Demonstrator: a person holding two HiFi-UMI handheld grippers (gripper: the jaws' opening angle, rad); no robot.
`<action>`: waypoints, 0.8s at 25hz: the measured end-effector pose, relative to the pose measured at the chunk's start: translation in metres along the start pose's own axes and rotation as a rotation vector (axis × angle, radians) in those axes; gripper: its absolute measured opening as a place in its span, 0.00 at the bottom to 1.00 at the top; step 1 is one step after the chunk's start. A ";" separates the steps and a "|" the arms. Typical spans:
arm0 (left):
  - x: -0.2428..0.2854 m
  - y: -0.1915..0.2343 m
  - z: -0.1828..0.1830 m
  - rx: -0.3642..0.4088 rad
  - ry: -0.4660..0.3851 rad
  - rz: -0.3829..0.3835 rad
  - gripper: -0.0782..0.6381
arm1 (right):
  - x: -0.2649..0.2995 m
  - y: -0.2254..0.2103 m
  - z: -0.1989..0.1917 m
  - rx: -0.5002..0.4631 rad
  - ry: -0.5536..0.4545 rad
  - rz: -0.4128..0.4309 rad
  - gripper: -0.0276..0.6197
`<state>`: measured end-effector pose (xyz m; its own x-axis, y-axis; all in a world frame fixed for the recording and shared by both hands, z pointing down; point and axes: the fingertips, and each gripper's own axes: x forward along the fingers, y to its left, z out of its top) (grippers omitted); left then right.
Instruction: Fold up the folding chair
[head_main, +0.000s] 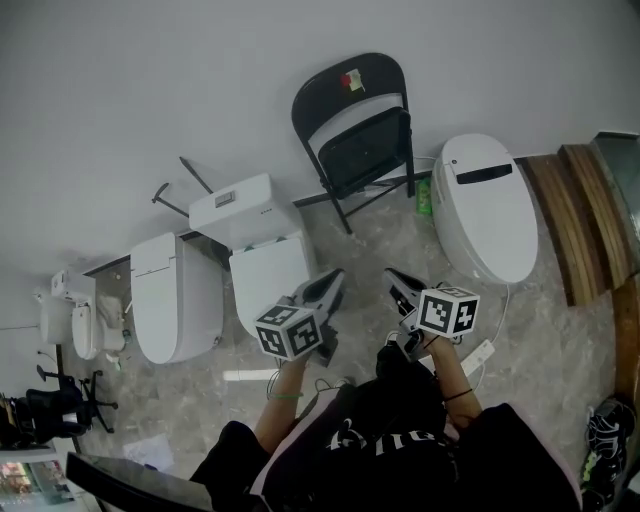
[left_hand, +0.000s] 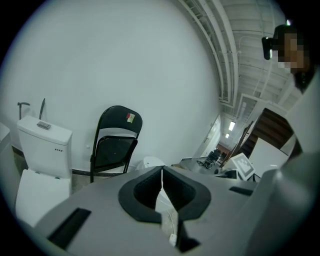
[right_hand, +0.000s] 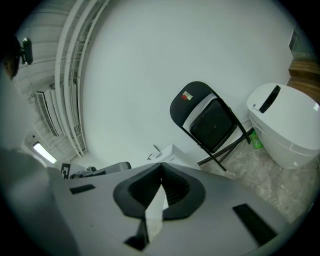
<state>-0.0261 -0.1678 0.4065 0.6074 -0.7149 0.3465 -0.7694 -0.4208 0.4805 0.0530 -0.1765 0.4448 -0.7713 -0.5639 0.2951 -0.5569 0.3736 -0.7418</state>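
Now the folding chair (head_main: 360, 130) stands upright dead ahead, well apart. Left gripper (head_main: 328, 285), right gripper (head_main: 398, 284): both closed, empty.

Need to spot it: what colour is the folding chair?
Black folding chair, clearest in head view.

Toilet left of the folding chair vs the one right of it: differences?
Left toilet has a boxy tank behind a squarish lid; right toilet has no tank, only a long oval lid. Right toilet carries a dark strip on top; left toilet's tank has a small grey button. Both white, lids shut.
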 end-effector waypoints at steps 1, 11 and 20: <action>-0.009 0.000 -0.003 0.009 0.004 0.000 0.12 | 0.002 0.006 -0.005 -0.004 0.002 -0.001 0.07; -0.129 0.030 -0.052 0.041 0.041 -0.015 0.12 | 0.022 0.098 -0.095 -0.031 -0.014 -0.019 0.07; -0.226 0.039 -0.098 0.012 0.032 -0.061 0.12 | -0.010 0.159 -0.170 0.020 -0.093 -0.075 0.07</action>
<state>-0.1739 0.0323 0.4263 0.6591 -0.6697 0.3423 -0.7329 -0.4699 0.4919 -0.0805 0.0137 0.4265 -0.6956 -0.6556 0.2939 -0.6049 0.3136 -0.7320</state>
